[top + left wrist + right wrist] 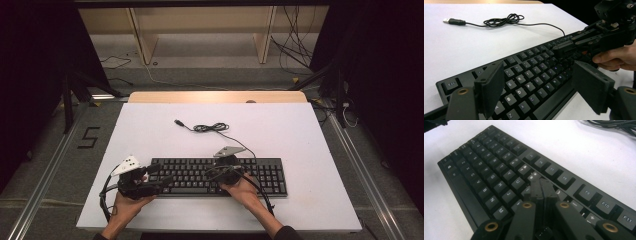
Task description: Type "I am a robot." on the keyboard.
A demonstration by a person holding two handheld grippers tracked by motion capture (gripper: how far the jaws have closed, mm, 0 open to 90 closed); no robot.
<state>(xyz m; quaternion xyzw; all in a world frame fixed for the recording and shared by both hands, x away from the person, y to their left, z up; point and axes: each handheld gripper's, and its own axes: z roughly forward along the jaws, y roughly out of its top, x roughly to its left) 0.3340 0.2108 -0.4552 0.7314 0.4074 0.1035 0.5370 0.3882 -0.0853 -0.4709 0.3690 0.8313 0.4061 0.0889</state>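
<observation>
Keyboard (220, 176): black, full-size, flat on the white table (150, 130), long edge parallel to the person's side of the table; landmark for all entries below.
Keyboard cable (212, 128): black, leaves the keyboard's far edge, bunched in a loose coil on the table beyond the keyboard; USB plug (449, 21) lies free past the coil, toward the keyboard's left end.
Left gripper (159, 178): held in the left hand (125, 202) at the keyboard's left end, pointing along the key rows toward the right. Fingers (489, 88) spread wide apart, released, nothing between them; in the left gripper view the letter keys show in the gap.
Right gripper (540, 188): held in the right hand (244, 189) over the keyboard's middle, coming in from the near edge. Fingers clenched together, pads pressed flat against each other, nothing between them. Tips sit down among the keys just right of U and J; cannot tell which key they touch.
Grey plates: one atop each gripper, the right one (229, 150) above the keyboard's far edge.
Table edge: wooden strip (217, 96) beyond the keyboard and cable.
</observation>
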